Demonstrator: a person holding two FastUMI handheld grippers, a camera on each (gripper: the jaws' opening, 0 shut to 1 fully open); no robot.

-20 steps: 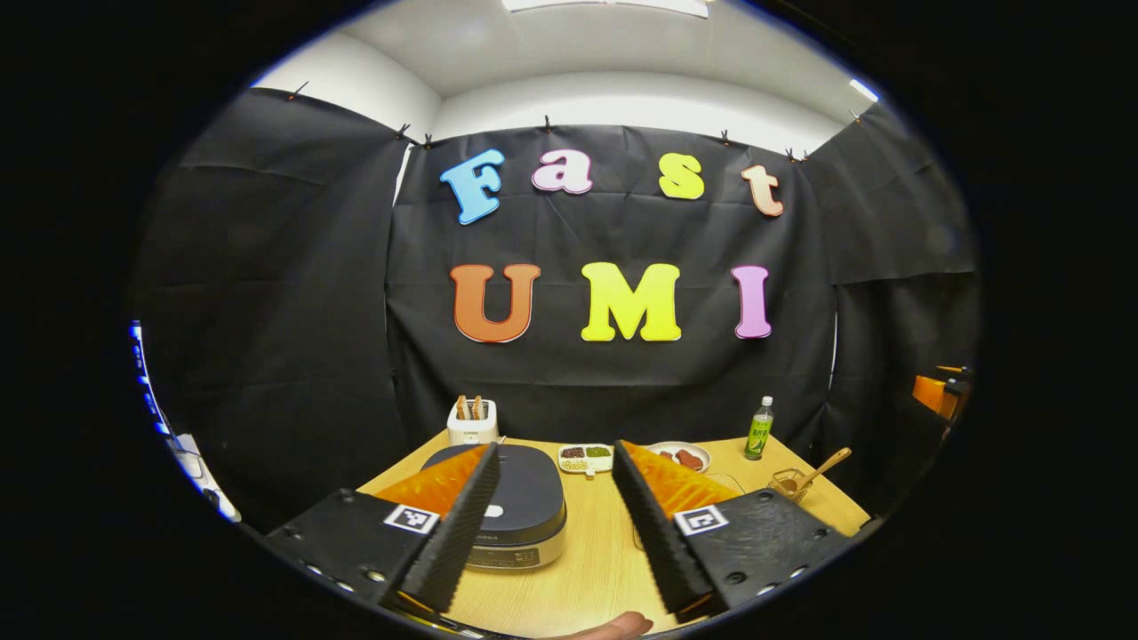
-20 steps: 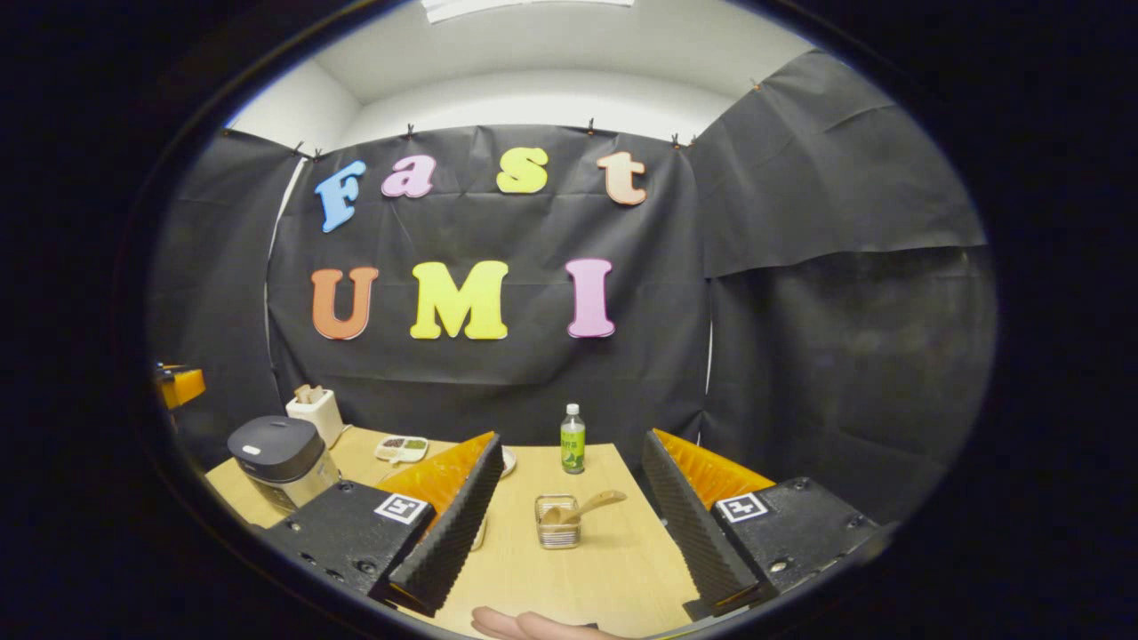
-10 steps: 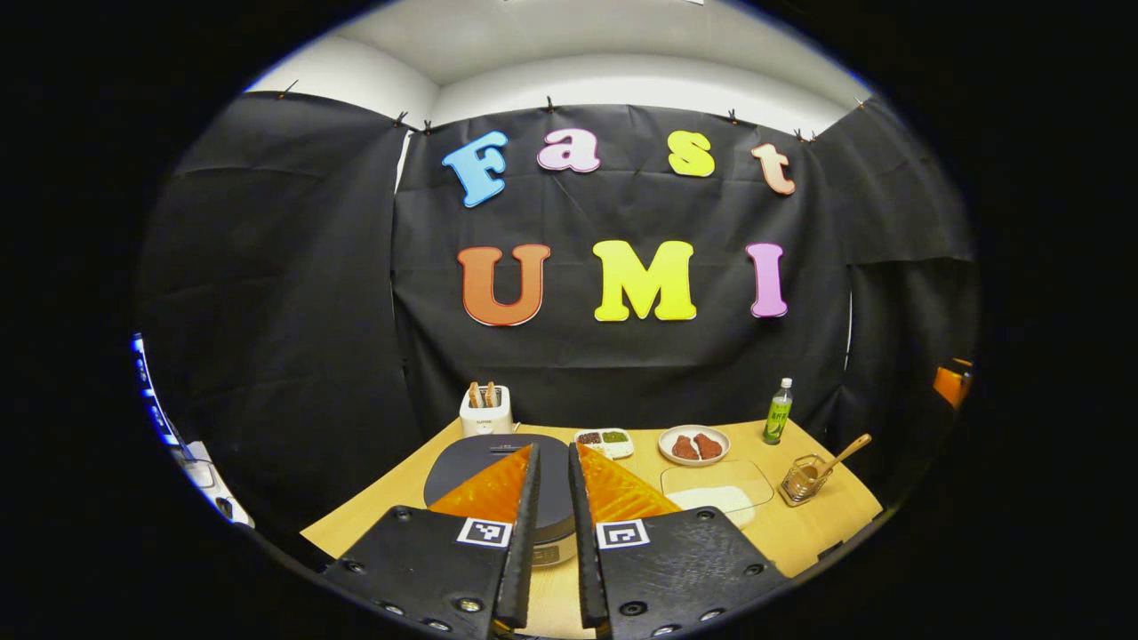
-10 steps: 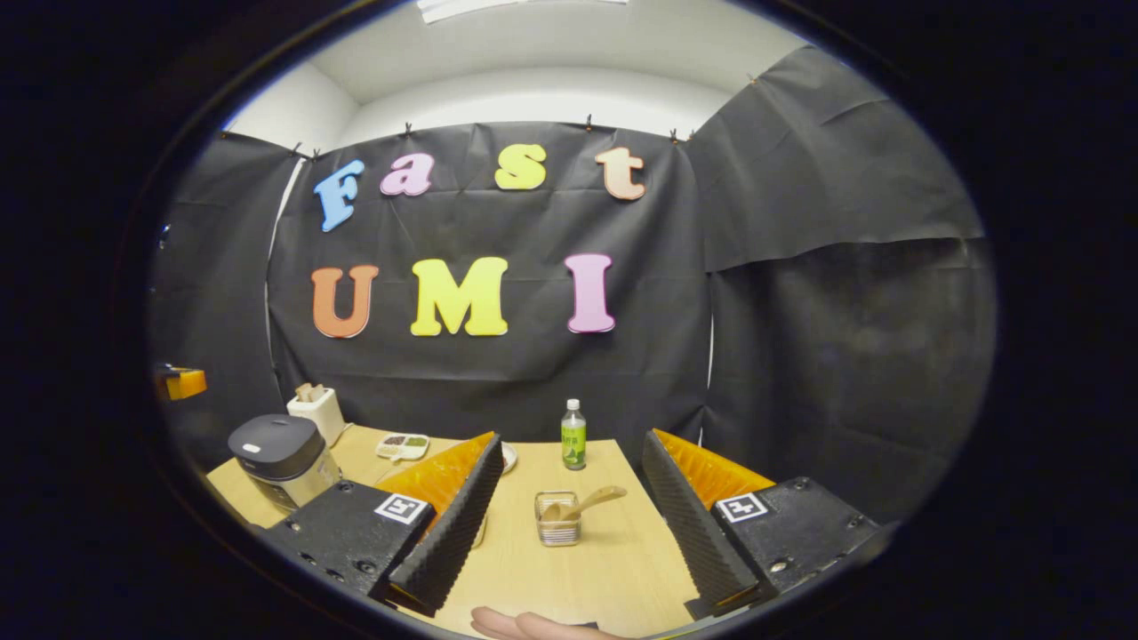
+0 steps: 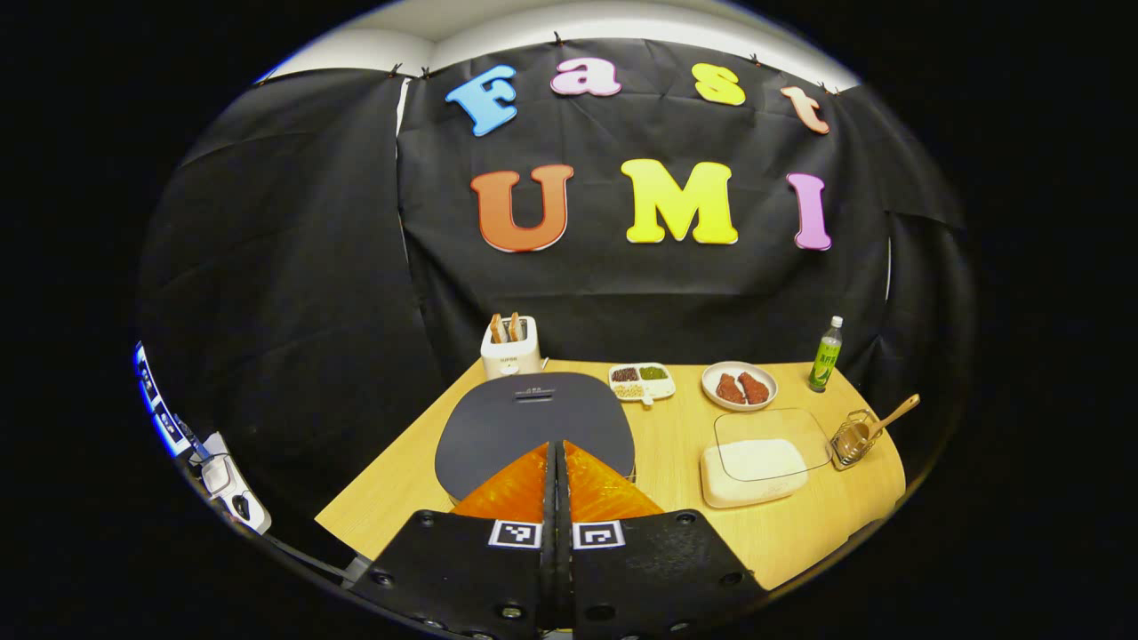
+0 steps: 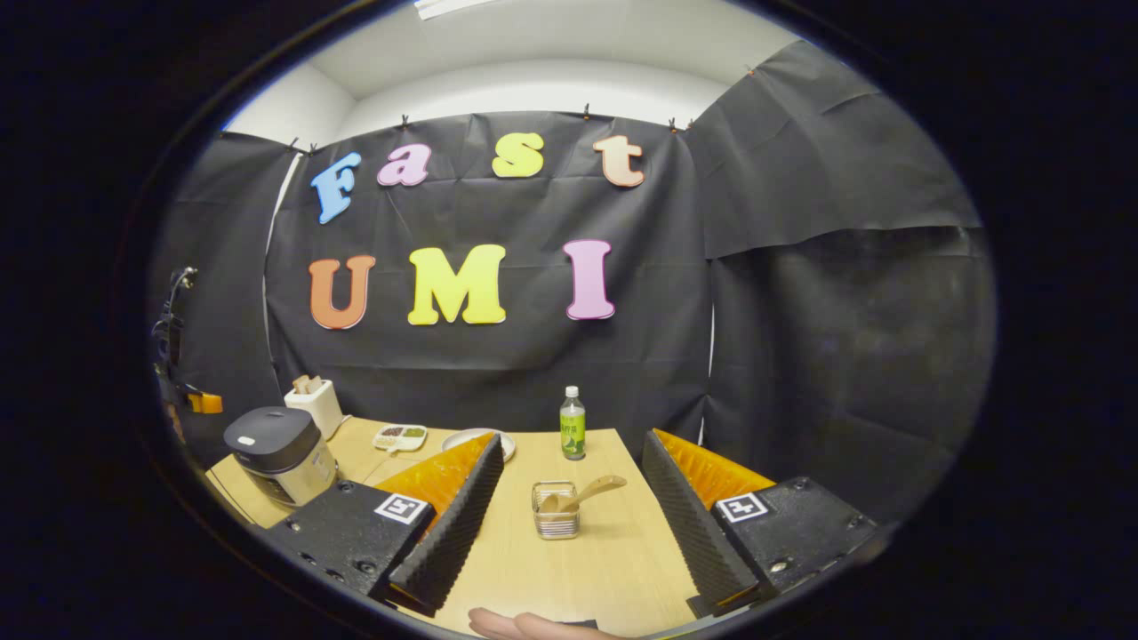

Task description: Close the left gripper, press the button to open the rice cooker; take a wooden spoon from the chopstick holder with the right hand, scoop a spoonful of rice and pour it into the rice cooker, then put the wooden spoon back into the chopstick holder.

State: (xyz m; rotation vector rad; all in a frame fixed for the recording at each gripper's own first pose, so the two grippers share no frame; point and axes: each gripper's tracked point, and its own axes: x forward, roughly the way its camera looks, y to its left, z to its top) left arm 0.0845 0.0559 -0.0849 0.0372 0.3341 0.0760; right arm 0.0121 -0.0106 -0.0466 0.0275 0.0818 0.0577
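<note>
Rice cooker (image 5: 533, 422) lid down, button unpressed. Left gripper (image 5: 557, 462) fingers together, empty, above it. Right gripper (image 6: 569, 498) wide open, empty; spoon (image 6: 582, 493) in holder (image 6: 556, 520).

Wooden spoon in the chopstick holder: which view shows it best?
The right gripper view. There the wooden spoon sits centred between the open fingers, leaning out of the chopstick holder, bowl and handle both readable. The left gripper view shows the spoon small and distorted at the table's far right edge.
</note>
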